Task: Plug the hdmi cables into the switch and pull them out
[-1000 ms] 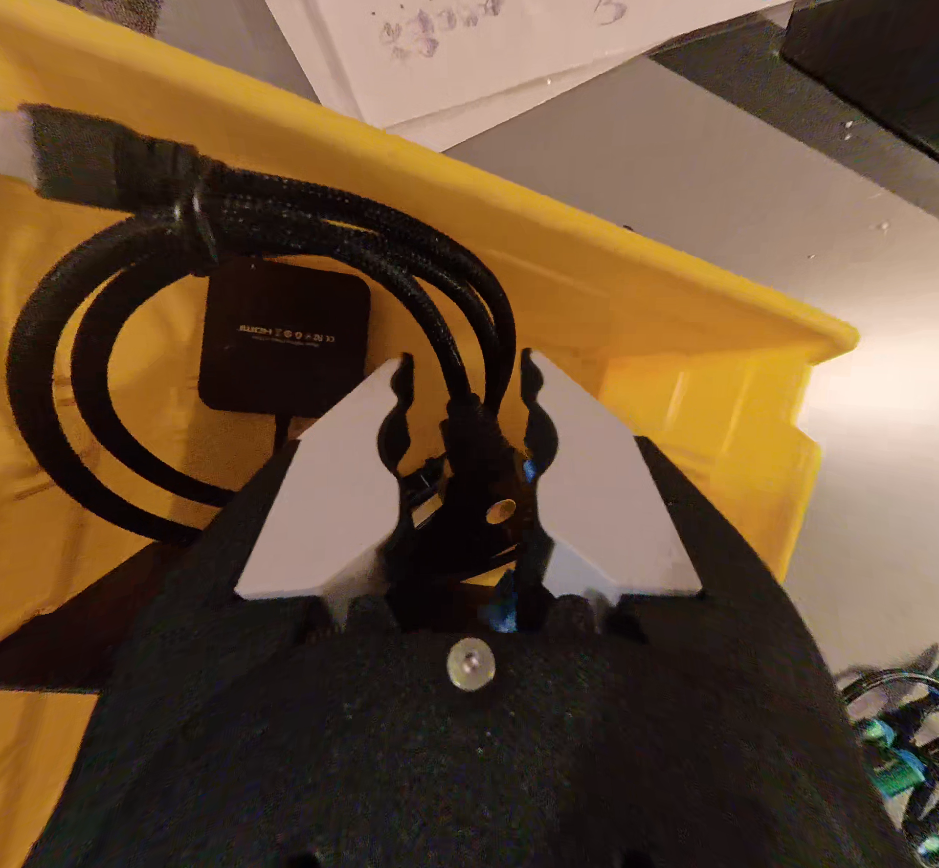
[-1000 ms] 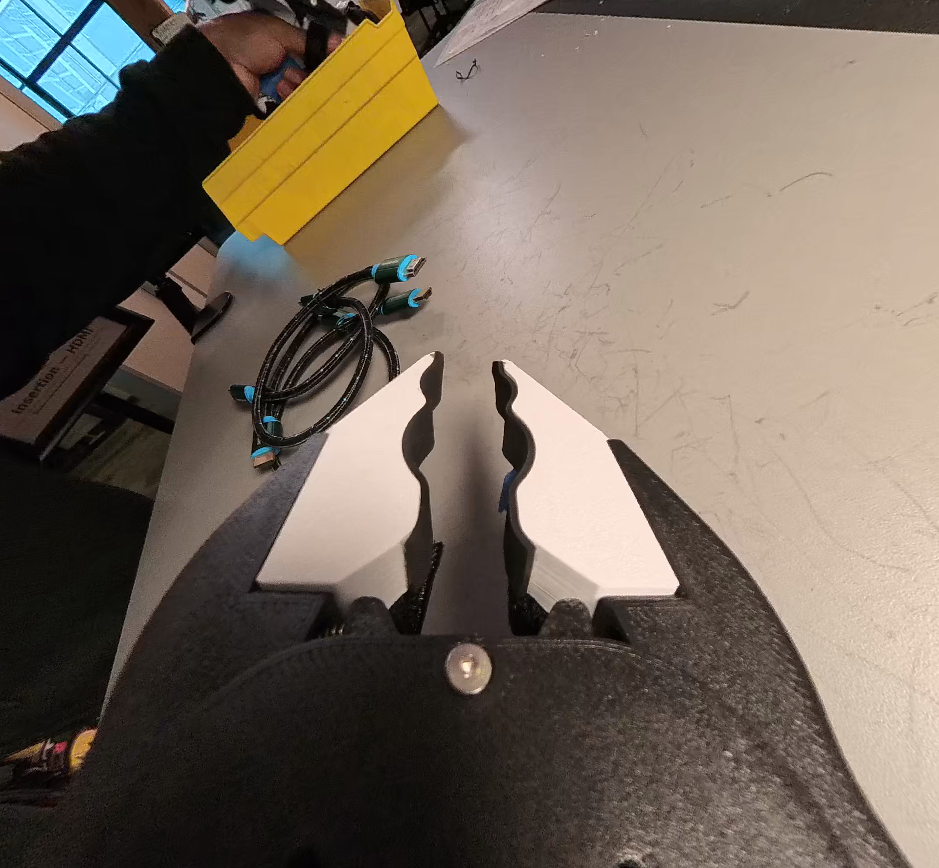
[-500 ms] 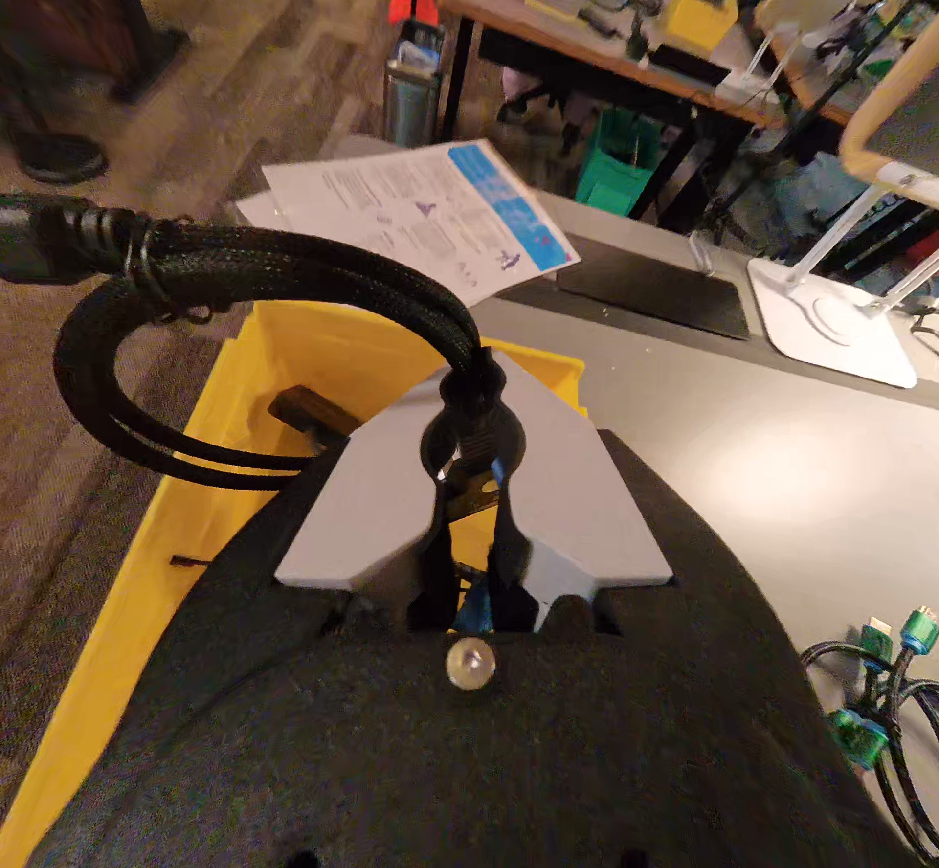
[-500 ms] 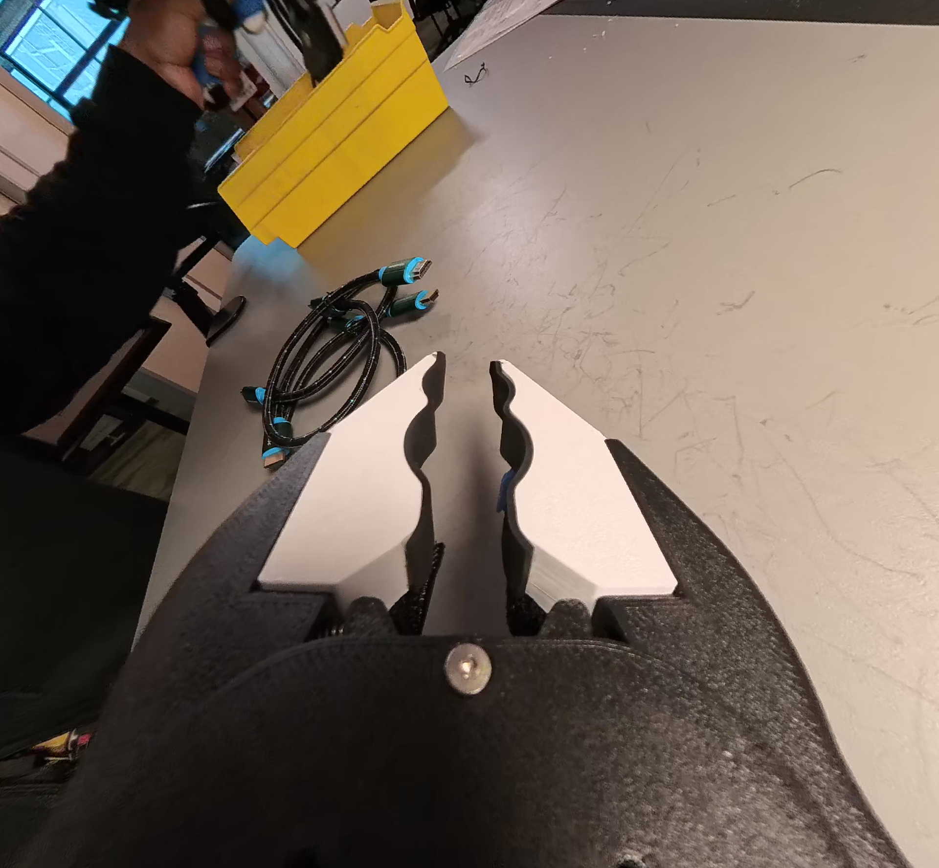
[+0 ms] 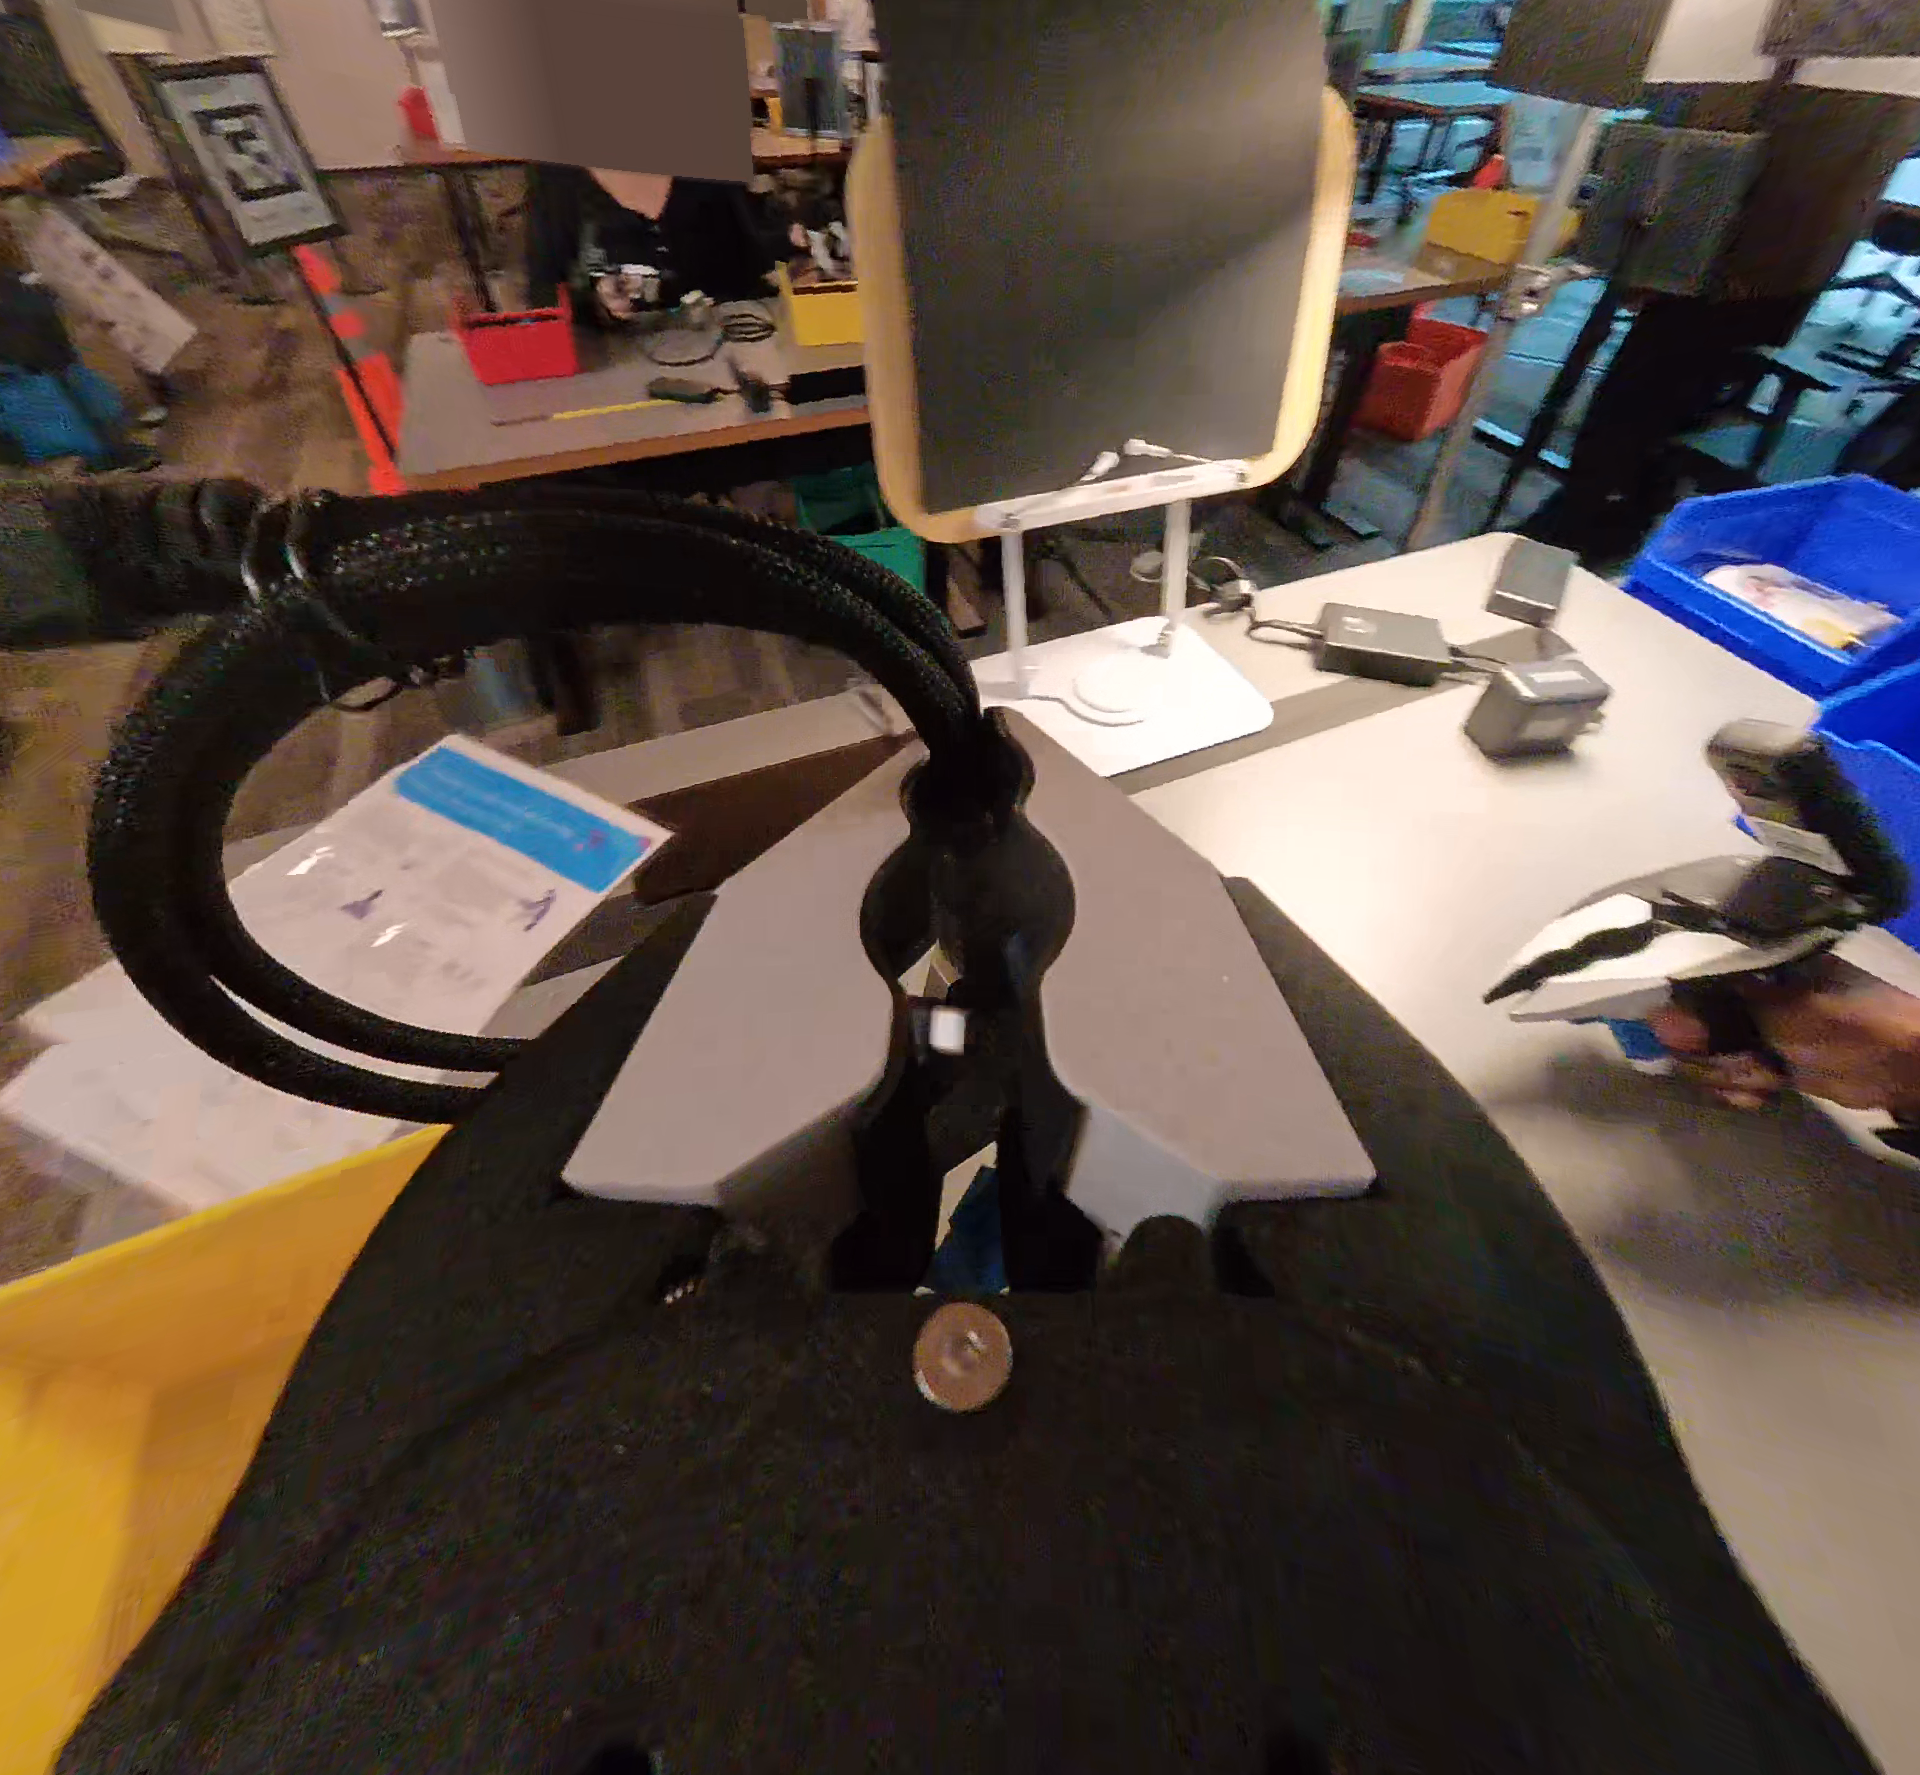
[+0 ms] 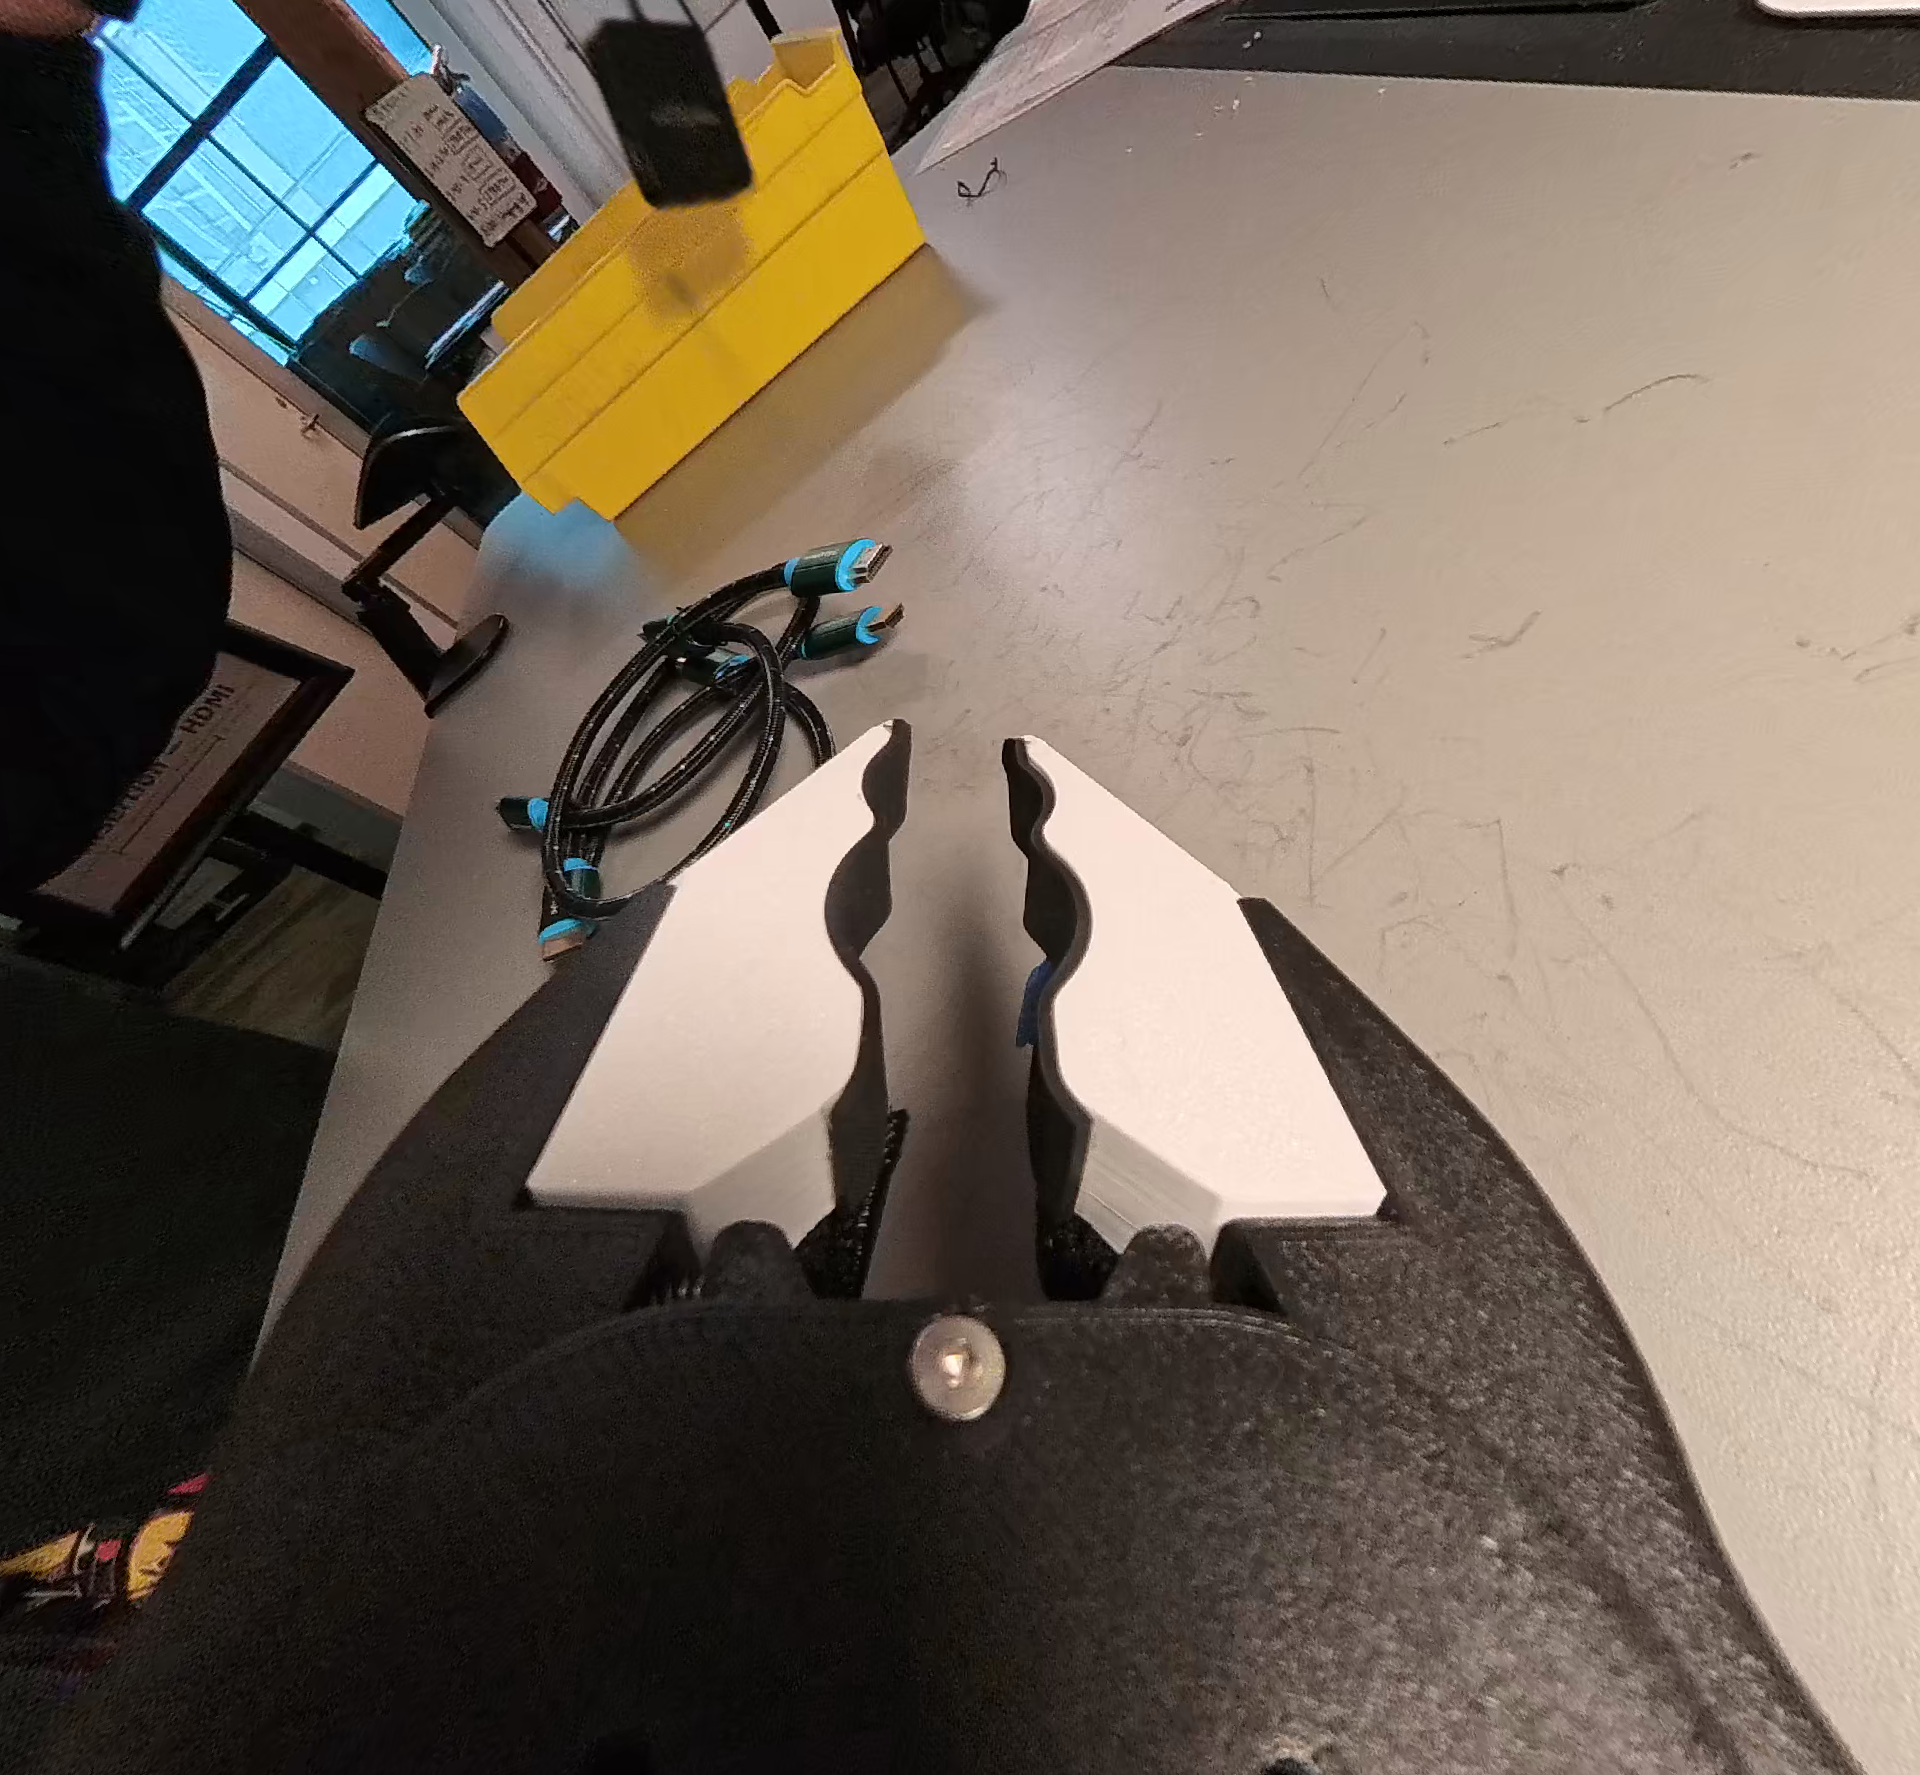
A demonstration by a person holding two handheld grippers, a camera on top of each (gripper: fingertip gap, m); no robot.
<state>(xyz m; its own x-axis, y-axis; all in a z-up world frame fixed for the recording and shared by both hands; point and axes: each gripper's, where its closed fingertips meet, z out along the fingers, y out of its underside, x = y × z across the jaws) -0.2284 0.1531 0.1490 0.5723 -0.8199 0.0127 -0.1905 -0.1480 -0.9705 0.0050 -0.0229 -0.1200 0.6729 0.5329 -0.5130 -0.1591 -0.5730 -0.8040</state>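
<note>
My left gripper (image 5: 971, 790) is shut on the thick end of a black braided cable (image 5: 520, 562) and holds it in the air above the yellow bin (image 5: 156, 1413). The tied coil loops out to the left. In the right wrist view the black switch box (image 6: 670, 115) hangs blurred in the air over the yellow bin (image 6: 707, 343). My right gripper (image 6: 954, 738) is open and empty, low over the grey table; it also shows in the left wrist view (image 5: 1558, 977). A bundle of HDMI cables (image 6: 675, 738) with blue-ringed plugs lies on the table to its left.
A printed sheet (image 5: 436, 884) and a black mat (image 5: 769, 811) lie behind the bin. A white stand (image 5: 1143, 686) with a dark panel, black adapters (image 5: 1377, 639) and blue bins (image 5: 1808, 572) stand at the back right. A person's dark sleeve (image 6: 94, 375) is on the left. My hands' fingertips stand some 40 centimetres from each other.
My left gripper closed on the black cable in the yellow bin, lifted it and the switch out, and swung up and to the right. My right gripper stayed almost still.
</note>
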